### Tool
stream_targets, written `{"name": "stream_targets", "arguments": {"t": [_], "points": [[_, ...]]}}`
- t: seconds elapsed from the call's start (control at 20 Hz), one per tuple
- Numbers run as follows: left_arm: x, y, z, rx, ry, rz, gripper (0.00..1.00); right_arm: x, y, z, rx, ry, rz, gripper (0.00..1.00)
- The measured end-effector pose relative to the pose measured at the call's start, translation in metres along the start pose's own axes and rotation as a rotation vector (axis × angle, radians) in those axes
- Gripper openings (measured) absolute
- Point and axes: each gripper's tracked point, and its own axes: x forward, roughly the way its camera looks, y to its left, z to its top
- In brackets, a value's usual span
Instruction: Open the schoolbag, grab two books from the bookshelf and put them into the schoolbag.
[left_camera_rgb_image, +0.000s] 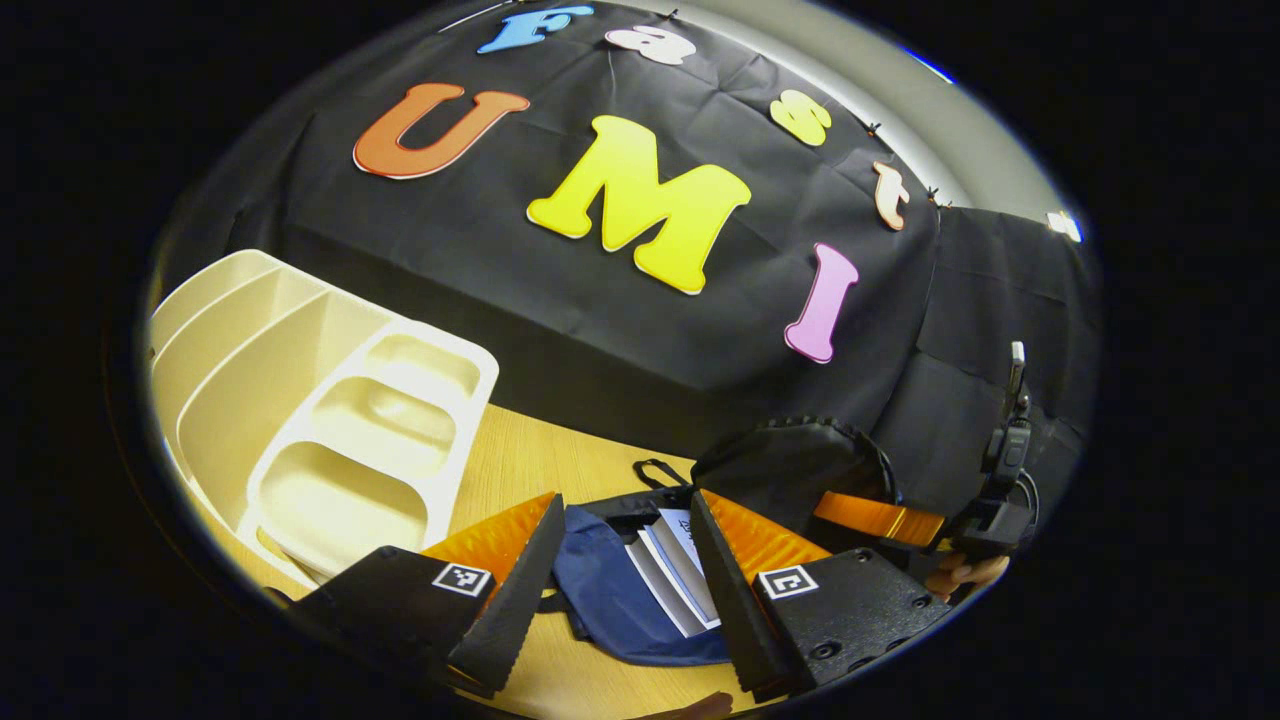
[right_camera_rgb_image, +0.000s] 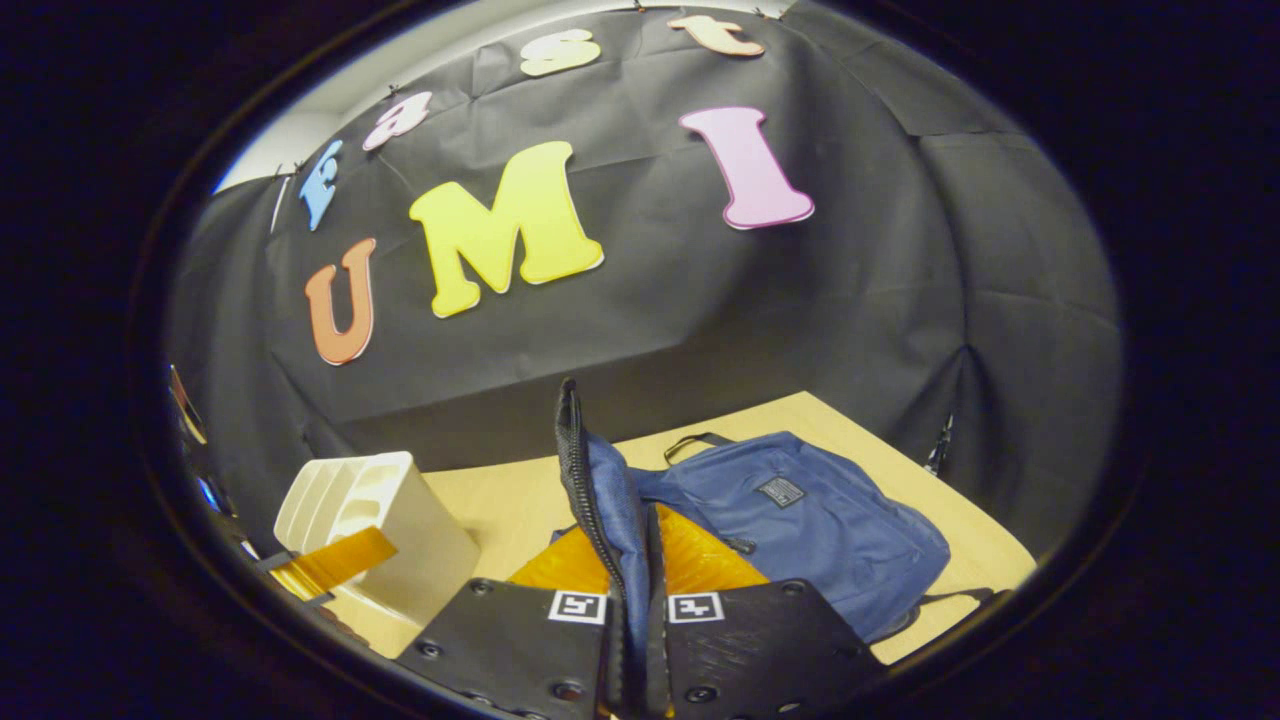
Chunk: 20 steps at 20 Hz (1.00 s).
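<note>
The blue schoolbag (left_camera_rgb_image: 610, 600) lies open on the wooden table (left_camera_rgb_image: 540, 450), and two white-and-blue books (left_camera_rgb_image: 675, 575) rest inside its mouth. My left gripper (left_camera_rgb_image: 622, 505) hovers open above the bag, the books showing between its fingers. In the right gripper view, my right gripper (right_camera_rgb_image: 635, 530) is shut on the zippered flap (right_camera_rgb_image: 600, 480), holding it upright over the bag's body (right_camera_rgb_image: 800, 520). The left gripper view shows that raised flap (left_camera_rgb_image: 790, 460) with the right gripper's orange finger (left_camera_rgb_image: 880, 520) and a hand (left_camera_rgb_image: 960, 575) behind it.
A white bookshelf (left_camera_rgb_image: 330, 420) with empty compartments lies at the left of the table; in the right gripper view the bookshelf (right_camera_rgb_image: 400, 520) has the left gripper's orange finger (right_camera_rgb_image: 335, 560) in front of it. Black cloth walls close off the back and right side.
</note>
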Motion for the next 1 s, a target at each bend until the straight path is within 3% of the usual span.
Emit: {"name": "stream_targets", "arguments": {"t": [0.5, 0.65, 0.75, 1.0], "points": [[-0.068, 0.046, 0.020, 0.157, -0.041, 0.177, 0.82, -0.022, -0.015, -0.026, 0.117, -0.018, -0.034, 0.10], [-0.082, 0.054, 0.024, 0.152, -0.049, 0.212, 0.82, -0.030, -0.012, -0.030, 0.081, -0.034, -0.041, 0.17], [-0.093, 0.058, 0.022, 0.160, -0.055, 0.245, 0.82, -0.038, -0.011, -0.031, 0.065, -0.045, -0.042, 0.30], [-0.131, 0.063, 0.017, 0.187, -0.075, 0.301, 0.82, -0.053, -0.008, -0.043, 0.098, -0.034, -0.022, 0.35]]}}
